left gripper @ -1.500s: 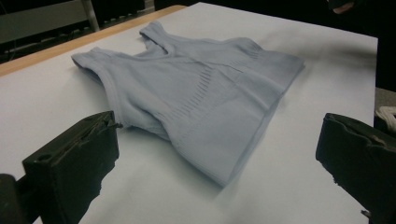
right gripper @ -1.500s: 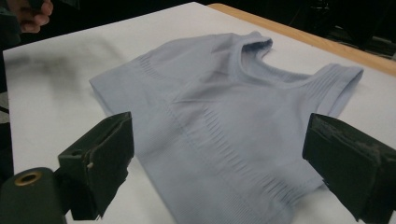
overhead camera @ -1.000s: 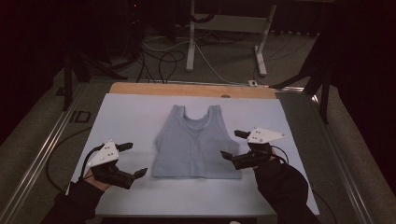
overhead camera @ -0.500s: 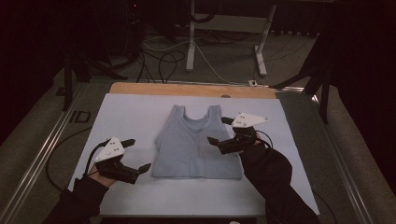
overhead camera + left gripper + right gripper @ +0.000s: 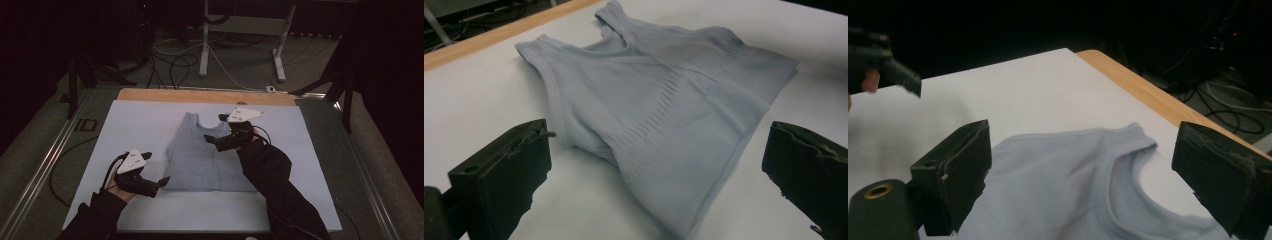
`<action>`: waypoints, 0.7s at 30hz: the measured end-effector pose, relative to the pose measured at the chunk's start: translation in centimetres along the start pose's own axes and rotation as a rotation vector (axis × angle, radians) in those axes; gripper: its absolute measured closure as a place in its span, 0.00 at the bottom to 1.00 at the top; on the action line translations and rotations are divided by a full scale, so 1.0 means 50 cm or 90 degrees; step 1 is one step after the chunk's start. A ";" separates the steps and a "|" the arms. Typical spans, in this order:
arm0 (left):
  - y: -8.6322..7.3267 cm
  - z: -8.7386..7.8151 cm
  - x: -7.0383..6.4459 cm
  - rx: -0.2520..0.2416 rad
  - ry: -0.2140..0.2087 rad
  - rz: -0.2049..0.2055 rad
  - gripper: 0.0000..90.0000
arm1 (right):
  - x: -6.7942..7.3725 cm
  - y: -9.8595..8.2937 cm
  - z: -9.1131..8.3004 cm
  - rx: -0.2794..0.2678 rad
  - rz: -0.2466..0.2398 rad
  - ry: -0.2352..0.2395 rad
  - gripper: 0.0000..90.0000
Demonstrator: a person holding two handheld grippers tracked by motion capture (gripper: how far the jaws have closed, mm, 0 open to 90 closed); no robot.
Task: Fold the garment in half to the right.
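High view: a pale grey tank top [image 5: 200, 155] lies flat at the middle of the white tabletop [image 5: 310, 165], straps toward the far wooden edge. Left hand-held gripper [image 5: 159, 183], jaws apart, sits just beside the garment's near left corner. Right hand-held gripper [image 5: 214, 131], jaws likewise apart, hangs over the right shoulder strap.

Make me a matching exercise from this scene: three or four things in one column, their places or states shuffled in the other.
Things:
1. left tongs
2. right tongs
3. tank top
4. wooden strip

Places or states:
A. lying flat on the white sheet
B. open, by the top's lower left corner
C. along the table's far edge
D. open, above the top's shoulder straps

Pairs: 1-B, 2-D, 3-A, 4-C
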State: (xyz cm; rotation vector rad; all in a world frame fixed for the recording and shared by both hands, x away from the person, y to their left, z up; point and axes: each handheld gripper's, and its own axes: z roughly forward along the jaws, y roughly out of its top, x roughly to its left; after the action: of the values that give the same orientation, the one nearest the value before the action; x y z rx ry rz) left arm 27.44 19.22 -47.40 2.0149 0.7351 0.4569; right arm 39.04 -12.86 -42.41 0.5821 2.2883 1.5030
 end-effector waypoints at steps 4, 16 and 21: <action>-0.013 0.015 -0.002 0.008 0.004 -0.015 0.00 | -0.002 0.010 0.023 -0.008 0.007 0.013 0.10; -0.031 0.063 -0.008 0.061 0.020 -0.023 0.00 | -0.011 0.018 0.090 0.009 0.010 0.017 0.10; -0.037 0.076 -0.010 0.090 0.008 -0.016 0.01 | -0.016 0.014 0.105 0.014 0.016 0.019 0.10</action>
State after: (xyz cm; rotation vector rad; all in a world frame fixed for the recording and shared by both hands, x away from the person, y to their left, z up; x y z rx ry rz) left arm 28.66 17.22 -50.94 2.1332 0.8194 0.4136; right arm 42.43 -8.90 -43.72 0.6003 2.3311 1.5091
